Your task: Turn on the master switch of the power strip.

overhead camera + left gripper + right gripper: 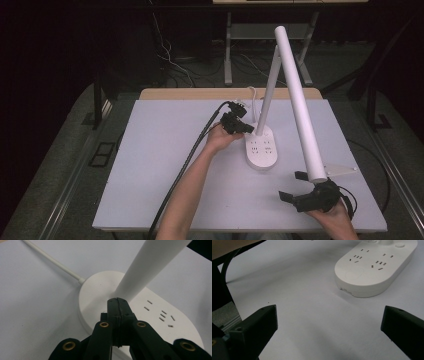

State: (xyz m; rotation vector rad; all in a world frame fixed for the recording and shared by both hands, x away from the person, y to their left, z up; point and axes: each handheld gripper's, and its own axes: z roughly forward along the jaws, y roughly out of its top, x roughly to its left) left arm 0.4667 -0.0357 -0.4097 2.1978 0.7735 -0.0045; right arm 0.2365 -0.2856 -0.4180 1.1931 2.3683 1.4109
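A white desk lamp stands right of the table's middle, on an oval base point(261, 150) with several socket slots on top. Its thin pole point(268, 90) rises from the far end of the base, and the long tube head point(300, 105) slants down toward the near right. My left gripper point(250, 129) is shut with nothing between its jaws. Its tips point(117, 300) rest at the base point(97, 290), right by the foot of the pole point(147, 265). My right gripper point(292, 185) is open near the front right, under the tube's lower end, and aims at the base point(374, 267).
The lamp's white cord point(52, 261) runs off the base toward the table's far edge point(200, 93). A thick black cable point(190, 155) trails from my left gripper along the forearm to the front edge. The white tabletop point(160, 150) spreads wide at the left.
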